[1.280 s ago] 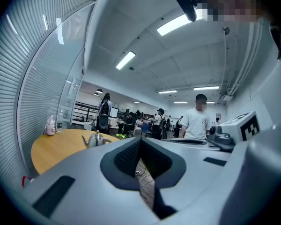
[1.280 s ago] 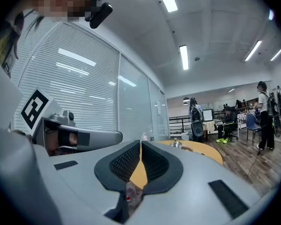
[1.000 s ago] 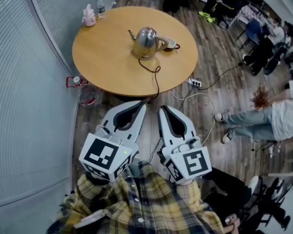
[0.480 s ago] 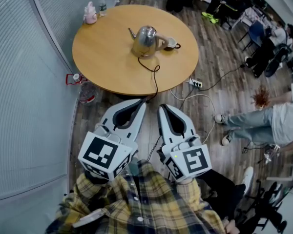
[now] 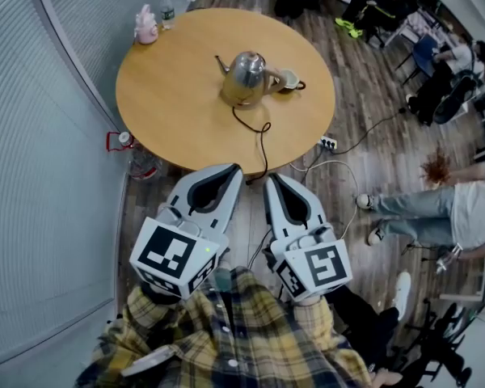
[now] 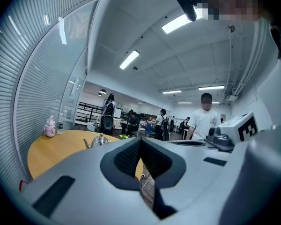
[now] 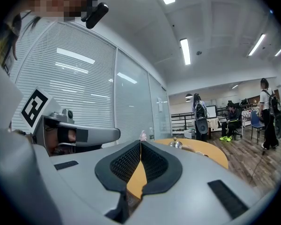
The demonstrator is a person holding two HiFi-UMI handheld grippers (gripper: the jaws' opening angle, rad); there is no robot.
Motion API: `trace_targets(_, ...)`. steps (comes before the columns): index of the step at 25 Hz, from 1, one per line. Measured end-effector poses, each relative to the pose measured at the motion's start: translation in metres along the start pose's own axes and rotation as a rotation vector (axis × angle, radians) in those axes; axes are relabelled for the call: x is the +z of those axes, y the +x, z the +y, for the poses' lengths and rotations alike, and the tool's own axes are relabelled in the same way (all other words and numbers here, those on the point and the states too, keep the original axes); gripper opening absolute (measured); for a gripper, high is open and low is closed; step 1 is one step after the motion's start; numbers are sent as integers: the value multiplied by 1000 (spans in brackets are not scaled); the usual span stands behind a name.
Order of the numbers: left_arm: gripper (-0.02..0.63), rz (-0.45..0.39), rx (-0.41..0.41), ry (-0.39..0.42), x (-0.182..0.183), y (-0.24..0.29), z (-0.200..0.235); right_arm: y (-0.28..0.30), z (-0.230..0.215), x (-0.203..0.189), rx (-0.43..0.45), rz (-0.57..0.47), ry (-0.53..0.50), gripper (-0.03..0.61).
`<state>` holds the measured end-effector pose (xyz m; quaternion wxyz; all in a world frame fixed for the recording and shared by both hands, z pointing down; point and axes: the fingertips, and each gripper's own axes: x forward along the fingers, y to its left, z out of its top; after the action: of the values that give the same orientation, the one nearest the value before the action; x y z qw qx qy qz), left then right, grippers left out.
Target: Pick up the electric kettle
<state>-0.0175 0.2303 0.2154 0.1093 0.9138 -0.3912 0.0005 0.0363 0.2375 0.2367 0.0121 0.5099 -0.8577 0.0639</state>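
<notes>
wood plank floor (image 5: 364, 148): dark boards around and under the desk; bystanders sit or stand at the right edge of the head view.

round wooden desk (image 5: 170, 95): bare tan top beside a wall of white blinds (image 5: 32, 176); its near edge lies just beyond the tips of both grippers in the head view.

plaid shirt (image 5: 234, 338): yellow and dark check, at the bottom of the head view, behind both grippers.

left gripper (image 5: 234, 170): grey body with a marker cube at its rear, held level and aimed at the desk. jaws closed together, black pads meeting at the tip, nothing between them (image 6: 140, 140).

right gripper (image 5: 272, 179): just beside the left one and parallel to it. jaws likewise pressed together and empty (image 7: 140, 143).

electric kettle (image 5: 246, 75): silvery, upright on the desk, a little right of centre toward the far side; spout to the left, handle to the right. well apart from both grippers. it shows small beyond the jaws in the left gripper view (image 6: 100, 139) and the right gripper view (image 7: 176, 144).

black cord (image 5: 259, 140): runs from the kettle's base across the desk and over the near edge.

power strip (image 5: 327, 143): white, on the floor right of the desk.

cup (image 5: 290, 78): just beside the kettle's handle.

pink bottle (image 5: 145, 27): at the far left edge of the desk.
</notes>
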Motion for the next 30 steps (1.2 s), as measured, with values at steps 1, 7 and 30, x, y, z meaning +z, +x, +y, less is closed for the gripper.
trace_targets(1, 3, 2, -4, -2, 2, 5, 8, 10, -2, 1, -4, 2, 2, 32)
trace_targets(7, 3, 16, -32, 6, 15, 40, 63, 73, -20, 6, -34, 1, 15, 32)
trace_targets(30, 3, 88, -165, -17, 21, 121, 171, 177, -82, 3, -246, 33, 47, 32)
